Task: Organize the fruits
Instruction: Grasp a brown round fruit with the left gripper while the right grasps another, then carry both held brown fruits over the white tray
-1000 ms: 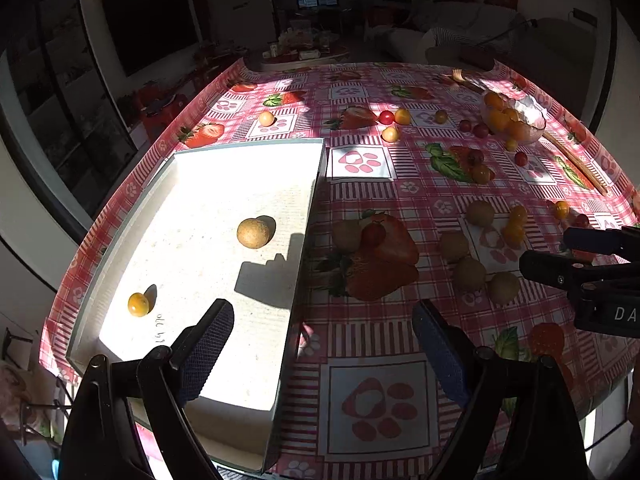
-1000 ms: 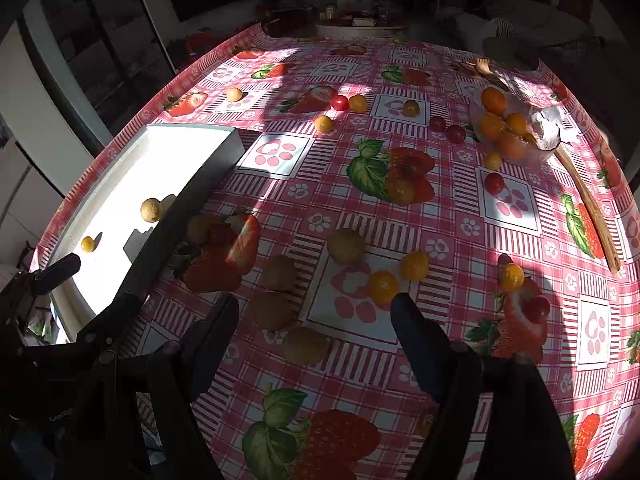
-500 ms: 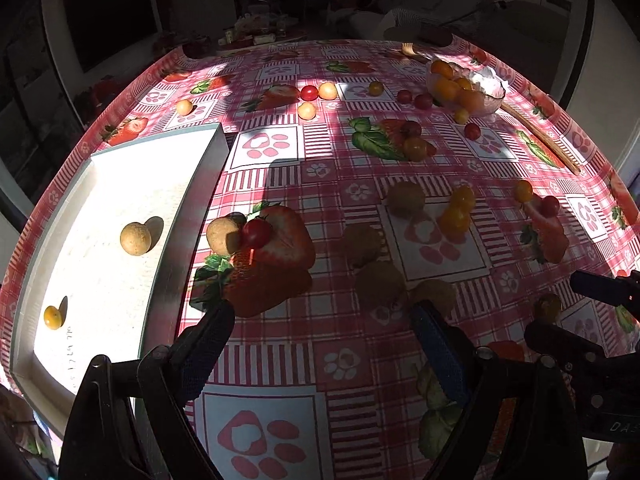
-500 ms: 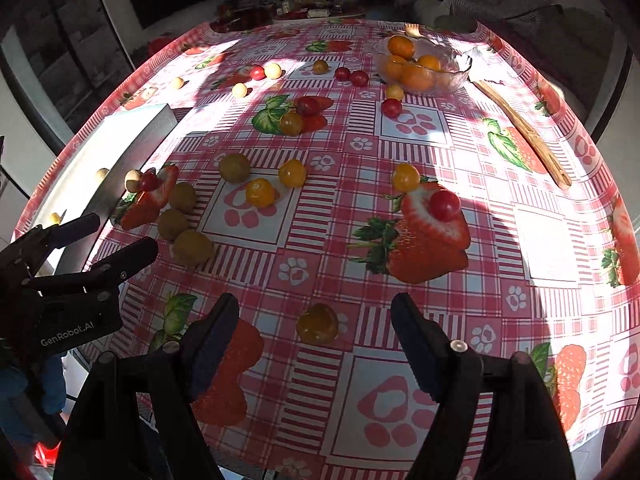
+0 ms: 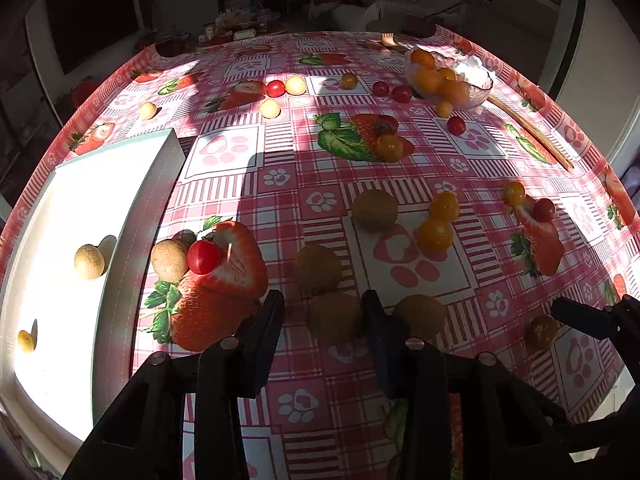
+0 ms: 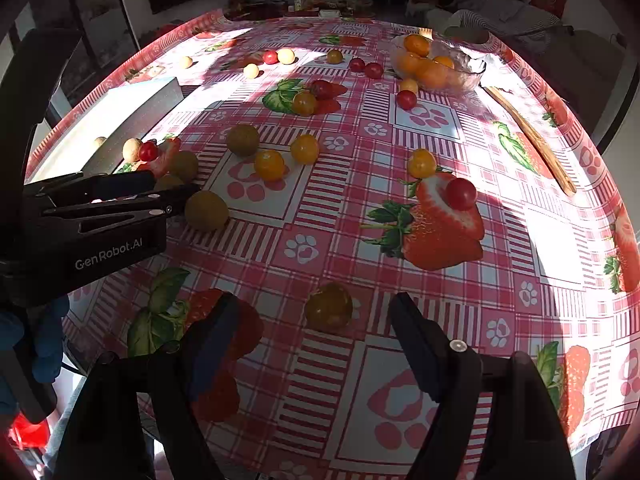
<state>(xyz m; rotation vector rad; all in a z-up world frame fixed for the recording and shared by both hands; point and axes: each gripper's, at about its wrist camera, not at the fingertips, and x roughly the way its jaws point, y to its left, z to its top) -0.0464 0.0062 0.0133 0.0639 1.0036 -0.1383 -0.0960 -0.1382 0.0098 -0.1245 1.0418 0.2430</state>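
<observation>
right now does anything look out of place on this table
Yes: fruit is scattered loose across the tablecloth instead of gathered. Only two pieces lie in the white tray, while oranges fill the glass bowl.

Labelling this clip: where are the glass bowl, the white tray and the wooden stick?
glass bowl [image 6: 466, 80]: right wrist view, front wall.
white tray [image 5: 132, 216]: left wrist view, right wall.
wooden stick [image 6: 532, 140]: right wrist view, mid-length.
</observation>
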